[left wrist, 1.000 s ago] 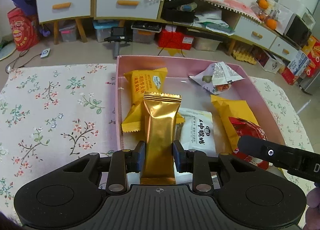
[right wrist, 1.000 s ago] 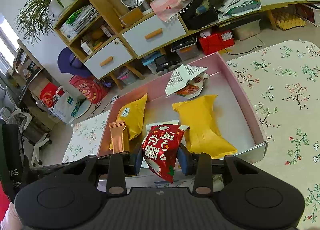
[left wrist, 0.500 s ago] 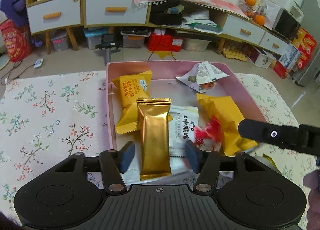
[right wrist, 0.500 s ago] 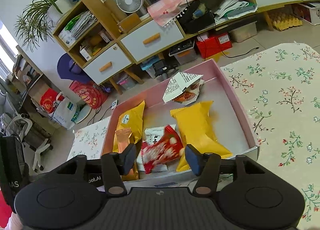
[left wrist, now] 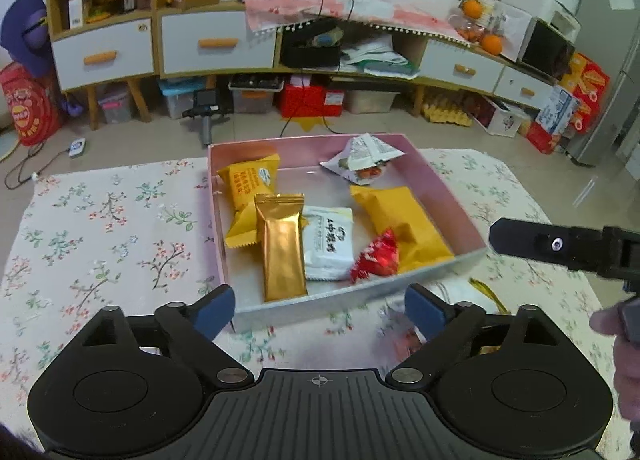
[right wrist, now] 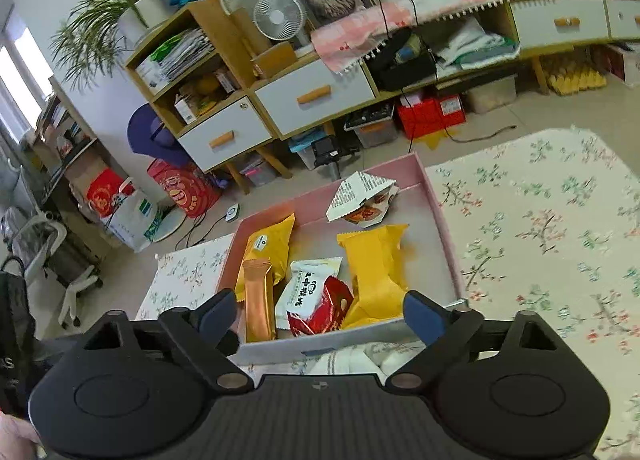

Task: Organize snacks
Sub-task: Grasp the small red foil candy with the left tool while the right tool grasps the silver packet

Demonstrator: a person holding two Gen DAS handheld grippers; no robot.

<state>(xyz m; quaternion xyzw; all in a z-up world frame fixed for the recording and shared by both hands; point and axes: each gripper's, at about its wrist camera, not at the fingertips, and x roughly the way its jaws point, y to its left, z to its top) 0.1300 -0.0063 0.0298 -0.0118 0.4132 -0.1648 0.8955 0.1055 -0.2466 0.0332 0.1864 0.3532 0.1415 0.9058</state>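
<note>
Release looks complete: the left gripper [left wrist: 318, 310] and right gripper [right wrist: 320, 314] have just been opening, both now wide with nothing between them, the gold packet [left wrist: 282, 246] and red packet [left wrist: 376, 256] lying inside the pink box [left wrist: 360, 294], so lift straight clear of its near wall.

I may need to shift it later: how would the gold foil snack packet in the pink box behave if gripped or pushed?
The gold foil packet looks glossy, so pads may slip. Its long, flat, sealed shape suggests it is light and slightly bendy. Lying flat partly over a yellow packet, it would probably slide rather than roll.
</note>
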